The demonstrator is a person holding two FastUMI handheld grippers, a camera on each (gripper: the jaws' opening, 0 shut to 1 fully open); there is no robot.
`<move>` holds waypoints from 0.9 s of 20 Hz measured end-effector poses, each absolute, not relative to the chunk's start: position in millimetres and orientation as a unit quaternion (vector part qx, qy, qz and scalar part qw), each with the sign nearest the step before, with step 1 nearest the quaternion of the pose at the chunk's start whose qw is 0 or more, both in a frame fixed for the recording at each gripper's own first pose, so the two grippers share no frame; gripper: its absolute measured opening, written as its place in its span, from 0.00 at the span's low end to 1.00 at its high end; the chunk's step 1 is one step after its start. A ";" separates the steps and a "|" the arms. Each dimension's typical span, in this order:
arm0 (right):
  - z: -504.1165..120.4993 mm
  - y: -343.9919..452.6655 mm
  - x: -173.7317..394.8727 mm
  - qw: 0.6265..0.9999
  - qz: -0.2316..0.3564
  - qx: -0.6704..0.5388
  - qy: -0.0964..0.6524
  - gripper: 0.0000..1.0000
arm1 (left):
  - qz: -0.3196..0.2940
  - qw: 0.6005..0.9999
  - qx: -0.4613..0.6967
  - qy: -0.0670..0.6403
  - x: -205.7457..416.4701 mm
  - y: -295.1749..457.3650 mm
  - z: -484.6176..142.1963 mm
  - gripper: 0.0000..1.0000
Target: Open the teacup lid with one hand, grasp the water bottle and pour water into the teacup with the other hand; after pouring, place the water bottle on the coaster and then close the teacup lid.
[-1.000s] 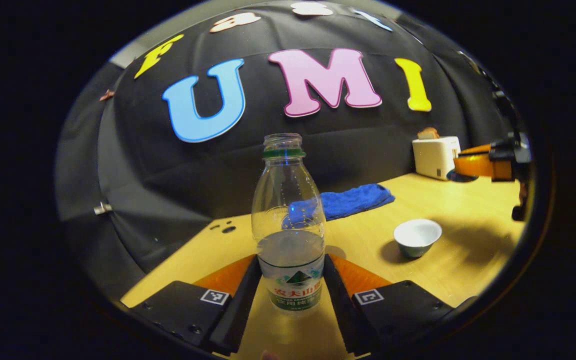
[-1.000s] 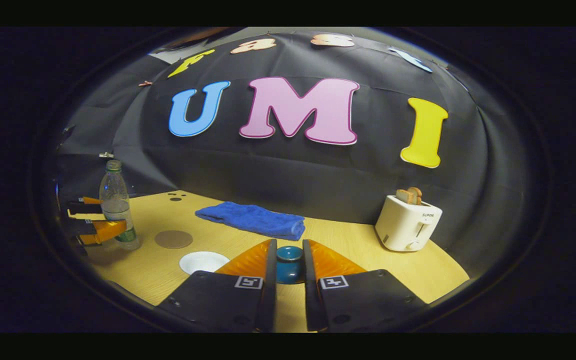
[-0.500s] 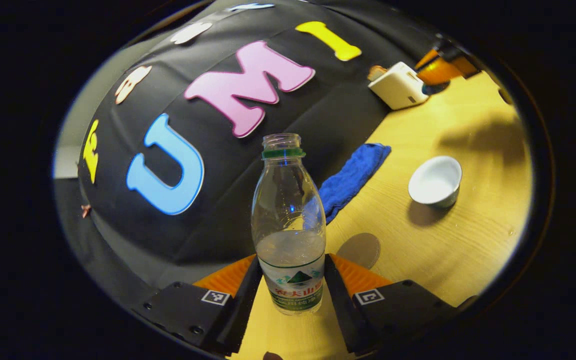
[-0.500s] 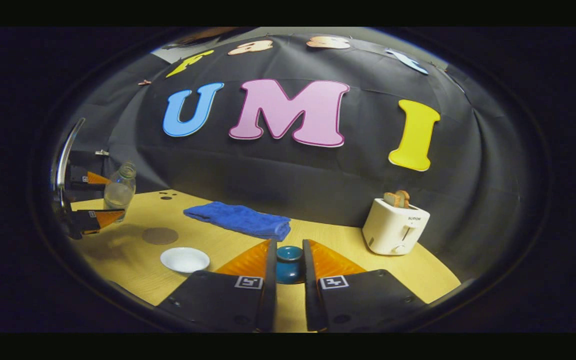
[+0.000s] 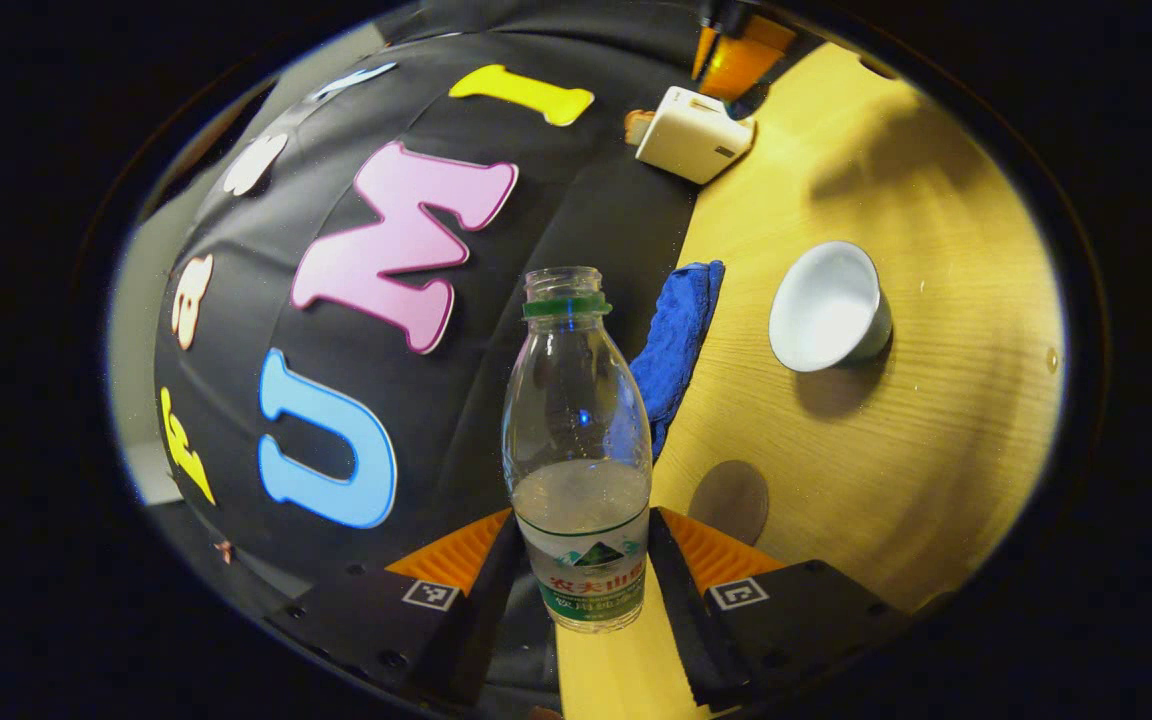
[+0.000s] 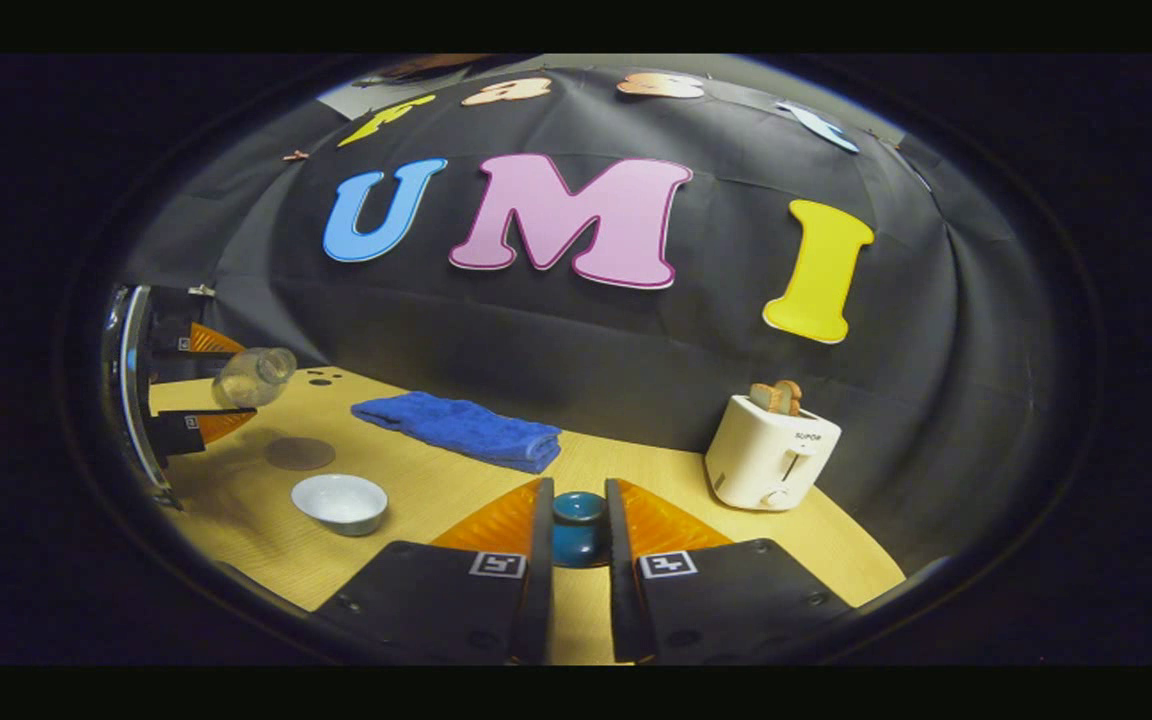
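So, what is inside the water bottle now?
The uncapped water bottle, clamped in the left hand-held gripper, holds clear water in its lower part. The label covers how it looks at the bottom.

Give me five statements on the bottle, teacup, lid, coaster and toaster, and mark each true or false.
1. The left hand-held gripper grips the water bottle. True.
2. The bottle stands upright on the coaster. False: it is lifted and tilted sideways; the coaster is bare.
3. The teacup is uncovered. True.
4. The right hand-held gripper holds nothing. False: it grips the blue lid.
5. The toaster is empty. False: bread sticks out of it.
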State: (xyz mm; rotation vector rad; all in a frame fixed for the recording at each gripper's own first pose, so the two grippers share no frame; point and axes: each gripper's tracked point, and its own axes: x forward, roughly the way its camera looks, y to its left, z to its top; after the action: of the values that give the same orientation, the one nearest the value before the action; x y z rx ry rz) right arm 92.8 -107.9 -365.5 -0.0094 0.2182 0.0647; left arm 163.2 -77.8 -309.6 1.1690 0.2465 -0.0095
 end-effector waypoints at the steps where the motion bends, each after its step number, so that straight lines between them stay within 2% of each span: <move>1: -367.2 -109.3 92.8 0.993 0.031 -0.005 0.109 0.31 | -0.004 0.819 0.564 0.110 164.0 -78.4 -307.9 0.75; 5: -367.0 -114.7 90.6 0.994 0.026 -0.003 0.108 0.31 | -0.002 0.796 0.598 0.094 172.9 -81.4 -303.8 0.76; 6: -366.7 -116.2 90.0 0.994 0.024 -0.006 0.107 0.22 | -0.001 0.788 0.609 0.090 174.9 -80.7 -301.9 0.75; 7: -366.8 -116.8 89.9 0.994 0.023 -0.008 0.107 0.22 | 0.001 0.780 0.619 0.086 177.2 -80.8 -300.9 0.75; 9: -366.2 -117.7 88.8 0.994 0.022 -0.009 0.106 0.31 | 0.001 0.767 0.636 0.081 180.2 -78.9 -298.6 0.75; 18: -365.5 -119.1 85.4 0.994 0.021 -0.017 0.104 0.31 | -0.019 0.718 0.693 0.062 184.3 -75.1 -310.5 0.76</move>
State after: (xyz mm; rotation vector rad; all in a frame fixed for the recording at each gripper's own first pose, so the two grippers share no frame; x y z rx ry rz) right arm 85.4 -119.1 -365.5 -0.0338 0.2078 0.0417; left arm 184.3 -75.1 -310.5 1.5320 0.1369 -0.0424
